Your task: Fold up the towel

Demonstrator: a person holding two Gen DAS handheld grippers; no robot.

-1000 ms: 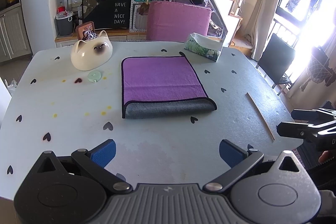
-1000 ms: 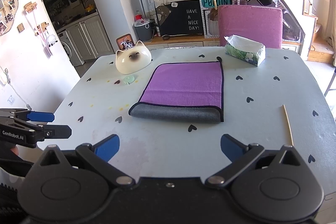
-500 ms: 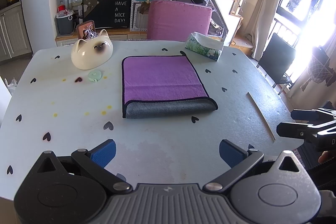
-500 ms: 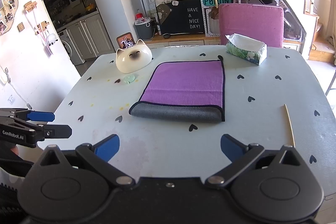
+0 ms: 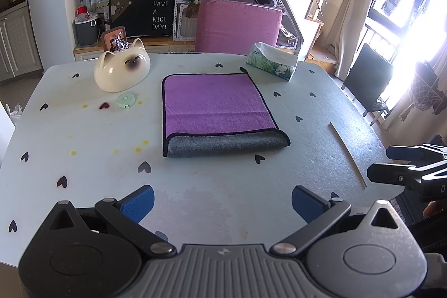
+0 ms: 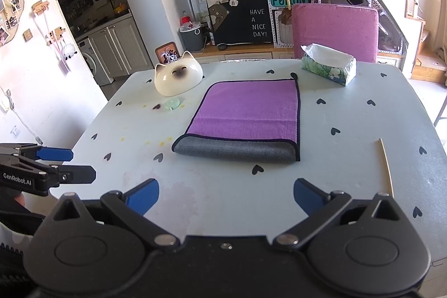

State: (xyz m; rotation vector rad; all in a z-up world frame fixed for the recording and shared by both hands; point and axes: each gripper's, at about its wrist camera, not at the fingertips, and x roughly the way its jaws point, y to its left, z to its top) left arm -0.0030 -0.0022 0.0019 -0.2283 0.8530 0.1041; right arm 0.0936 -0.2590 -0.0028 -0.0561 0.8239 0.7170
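A purple towel [image 5: 215, 102] with a grey underside lies folded flat in the middle of the pale table [image 5: 83, 152]; its rolled grey fold faces me. It also shows in the right wrist view [image 6: 245, 108]. My left gripper [image 5: 222, 201] is open and empty, held back near the table's front edge, well short of the towel. My right gripper [image 6: 226, 193] is open and empty too, also near the front edge. Each gripper shows at the side of the other's view.
A cat-shaped white bowl [image 5: 121, 69] and a small green tape measure [image 5: 126, 100] sit at the back left. A tissue box [image 5: 272, 62] stands at the back right. A thin wooden stick [image 5: 347, 154] lies at the right. A pink chair [image 5: 237, 27] stands behind the table.
Almost nothing differs. Both grippers stay open and held back near the front edge; the towel lies unmoved.
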